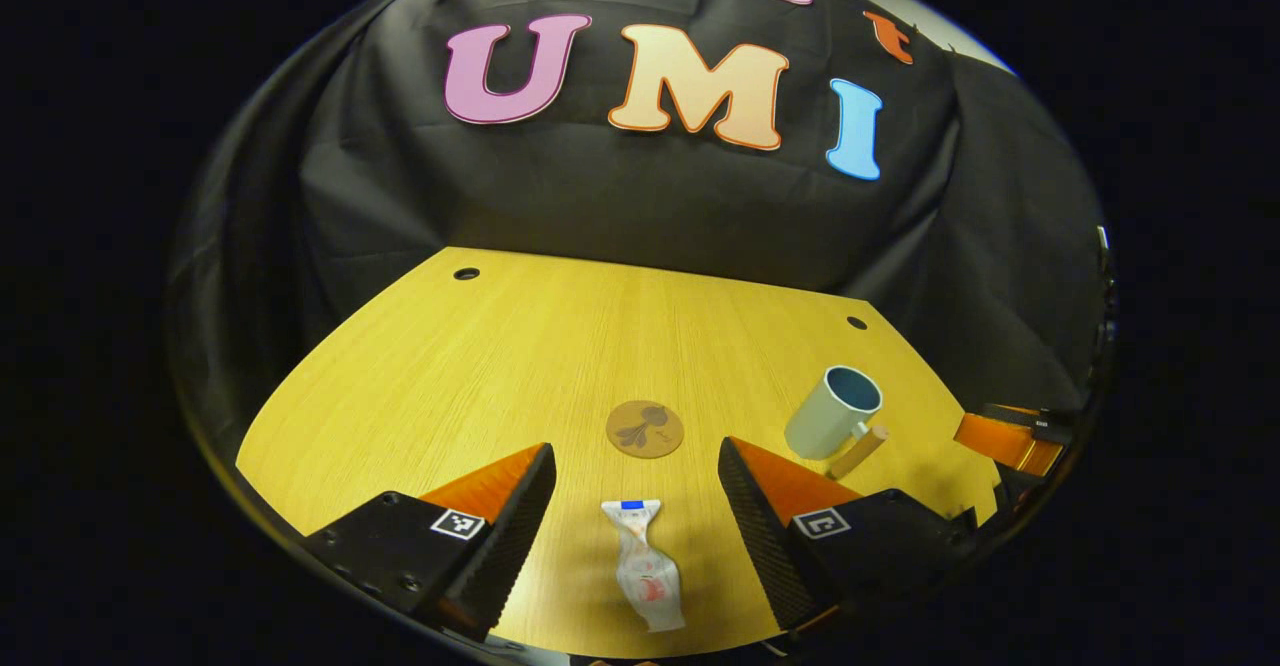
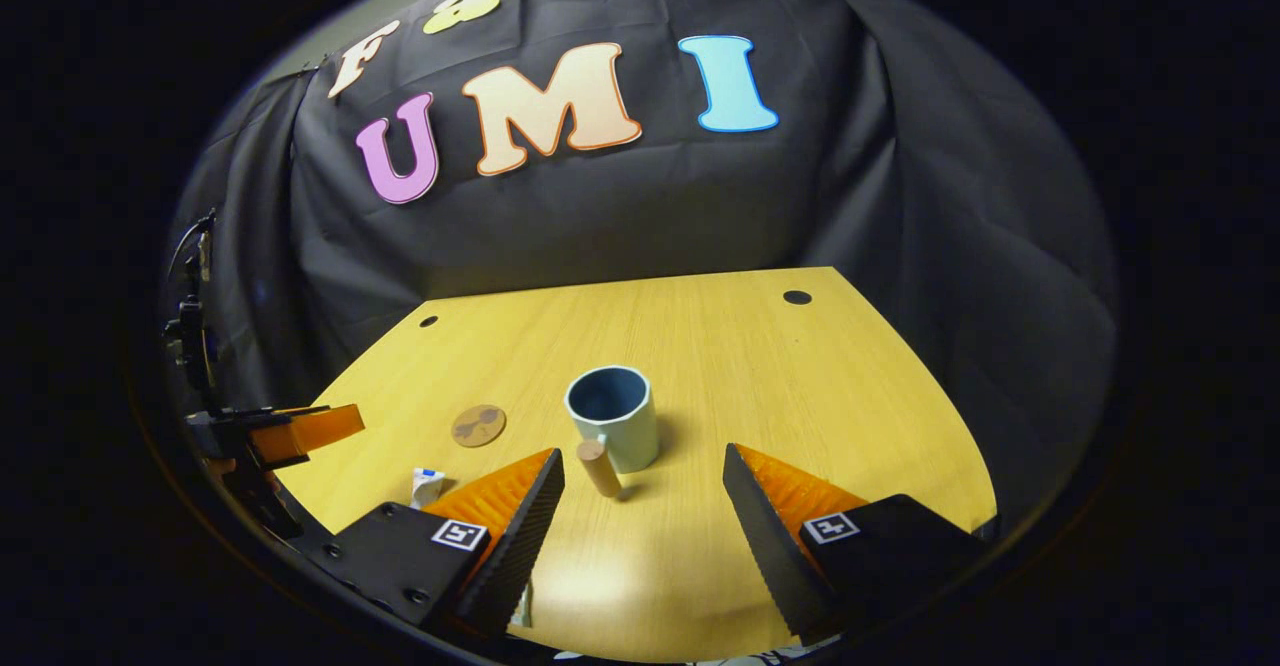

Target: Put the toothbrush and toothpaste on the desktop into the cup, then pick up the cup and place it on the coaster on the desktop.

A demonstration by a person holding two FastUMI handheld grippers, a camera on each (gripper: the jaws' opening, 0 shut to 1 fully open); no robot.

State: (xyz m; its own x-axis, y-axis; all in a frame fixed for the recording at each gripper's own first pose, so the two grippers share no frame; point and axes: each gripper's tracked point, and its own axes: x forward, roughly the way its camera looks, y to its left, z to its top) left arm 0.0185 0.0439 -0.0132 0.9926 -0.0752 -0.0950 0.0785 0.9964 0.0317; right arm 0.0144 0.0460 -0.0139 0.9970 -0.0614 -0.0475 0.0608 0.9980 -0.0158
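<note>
Between left gripper [image 1: 637, 491] fingers, spread wide: toothpaste [image 1: 645, 566] flat on desk [image 1: 420, 376], long axis along reach. Right gripper [image 2: 643, 496] likewise wide, facing cup [image 2: 613, 416]; coaster [image 1: 645, 429] beyond tube.

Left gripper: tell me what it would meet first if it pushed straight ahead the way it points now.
Probably the toothpaste tube. It lies on the table between the open fingers of the left gripper, cap end pointing away. The coaster sits farther along the same line. Depth is hard to judge here.
</note>
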